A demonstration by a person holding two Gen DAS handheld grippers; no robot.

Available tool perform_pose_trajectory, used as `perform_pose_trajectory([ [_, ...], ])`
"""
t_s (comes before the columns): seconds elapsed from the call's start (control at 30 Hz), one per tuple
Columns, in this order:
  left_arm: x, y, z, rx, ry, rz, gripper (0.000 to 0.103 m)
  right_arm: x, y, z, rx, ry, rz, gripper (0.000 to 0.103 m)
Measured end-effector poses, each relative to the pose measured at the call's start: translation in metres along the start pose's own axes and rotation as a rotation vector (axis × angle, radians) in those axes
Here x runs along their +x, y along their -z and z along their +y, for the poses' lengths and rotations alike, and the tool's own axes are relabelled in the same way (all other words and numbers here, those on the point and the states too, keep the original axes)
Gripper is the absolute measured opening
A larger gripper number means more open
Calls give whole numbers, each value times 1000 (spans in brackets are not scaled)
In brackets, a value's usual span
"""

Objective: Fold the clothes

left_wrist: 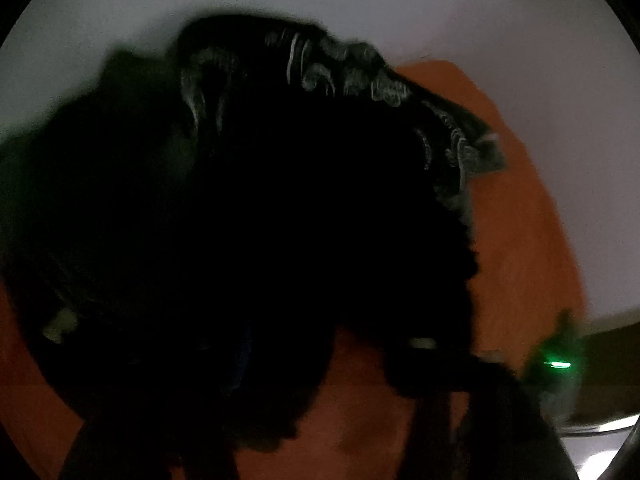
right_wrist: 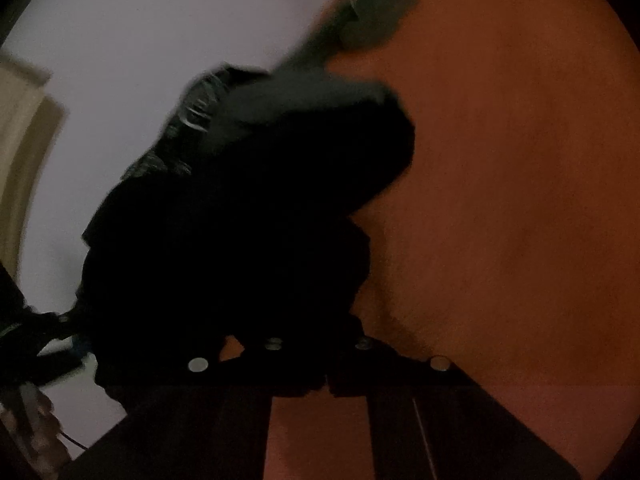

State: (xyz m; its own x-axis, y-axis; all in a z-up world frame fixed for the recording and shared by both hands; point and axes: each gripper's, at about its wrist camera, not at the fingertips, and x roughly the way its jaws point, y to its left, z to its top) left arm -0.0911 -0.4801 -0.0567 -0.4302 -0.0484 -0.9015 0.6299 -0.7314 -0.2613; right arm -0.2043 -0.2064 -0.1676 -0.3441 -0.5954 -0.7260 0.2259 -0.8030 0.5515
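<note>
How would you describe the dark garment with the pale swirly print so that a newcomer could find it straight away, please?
Start from the broad orange surface set against the pale wall. A heap of black cloth is bunched over it. The dark garment is the top edge of that heap, the only part with pale swirls and stripes; the rest is plain black.

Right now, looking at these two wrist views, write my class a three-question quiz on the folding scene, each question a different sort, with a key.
1. True or false: the dark garment lies on a blue surface.
2. Pick one. The pale swirl pattern is on: A) the garment's edge, B) the wall, C) the orange surface.
3. What colour is the small light at the left view's lower right?

Key: 1 false, the surface is orange. 2 A. 3 green.
</note>
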Motion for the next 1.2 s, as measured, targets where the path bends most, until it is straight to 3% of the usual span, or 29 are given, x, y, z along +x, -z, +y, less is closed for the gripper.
perform_pose_trajectory([
  [0.03,4,0,-5,20,-9,-6,7,-15,1,9,-50,41,-65,3],
  [0.2,-7,12,-15,39,8,-21,4,-88,-12,2,-14,101,-277,3],
  [0.4,-49,34,-53,100,139,64,5,-193,-31,-63,141,209,-393,3],
  [0.5,-31,37,-105,182,170,113,4,-260,-31,-108,179,296,-445,3],
  [0.53,-35,46,-124,245,144,105,4,-287,-28,-122,191,332,-465,3],
  [0.6,-43,64,-163,383,108,88,4,-338,-17,-156,209,396,-479,3],
  [0.77,-44,106,-242,594,104,120,4,-443,15,-233,323,505,-450,3],
  [0.87,-31,133,-283,615,192,194,5,-491,36,-271,371,575,-431,3],
  [1.0,-3,173,-329,557,367,305,6,-529,76,-338,492,544,-315,5],
  [1.03,4,184,-340,535,414,332,6,-531,84,-348,504,521,-305,6],
  [1.17,36,233,-344,424,513,386,6,-519,118,-363,461,561,-281,12],
  [1.2,48,243,-339,387,528,445,6,-513,126,-363,454,566,-283,13],
])
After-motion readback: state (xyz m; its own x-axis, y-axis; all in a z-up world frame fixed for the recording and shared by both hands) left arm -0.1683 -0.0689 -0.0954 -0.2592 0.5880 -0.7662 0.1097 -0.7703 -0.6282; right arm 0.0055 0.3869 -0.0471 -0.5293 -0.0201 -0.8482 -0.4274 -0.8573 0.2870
